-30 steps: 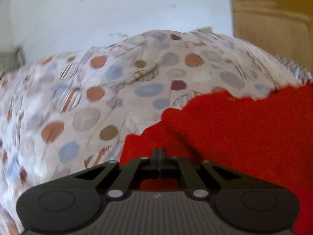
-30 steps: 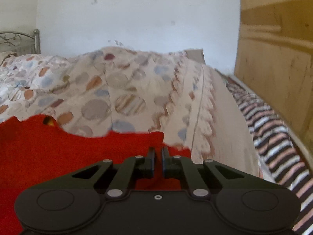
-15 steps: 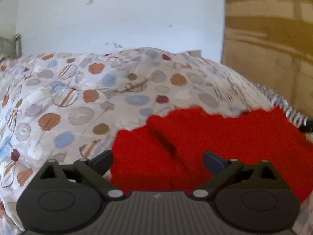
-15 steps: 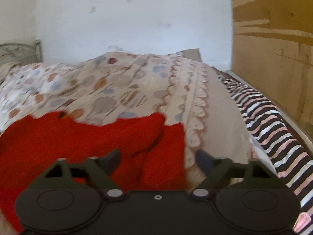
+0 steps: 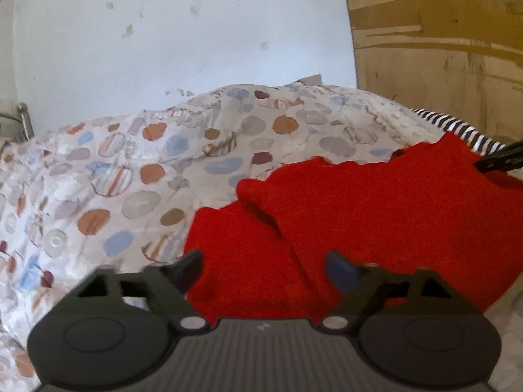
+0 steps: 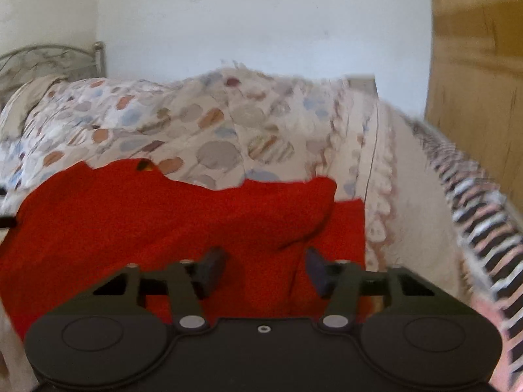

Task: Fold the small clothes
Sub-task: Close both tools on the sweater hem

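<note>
Two grippers hang over one red garment, and both stand with their fingers spread apart and nothing between them. The left gripper (image 5: pixel 263 269) sits at the near left end of the red garment (image 5: pixel 376 215) — its left finger lies at the cloth's left edge, its right finger over the red. The right gripper (image 6: pixel 264 269) sits at the near right end of the same garment (image 6: pixel 157 219), both fingers over the cloth; whether the tips touch the fabric cannot be told in either view.

The garment lies spread on a patterned bedspread (image 5: pixel 137 176), and at each end a folded flap rests on top of a lower layer, leaving a shadowed crease. Its far edge is wavy. In the left view a dark tip of the other tool (image 5: pixel 500 158) shows at the garment's far right corner.

Beyond the garment the bedspread, printed with orange, blue and grey discs (image 6: pixel 215 153), rises in a hump. Right of the garment runs a scalloped border of the bedspread, and past that a black-and-white striped sheet (image 6: pixel 483 215), blurred. Behind the garment stands a white wall (image 5: pixel 183 45); to its far right, a wooden panel (image 5: pixel 441 52); to its far left, a metal bed frame (image 6: pixel 49 62)
</note>
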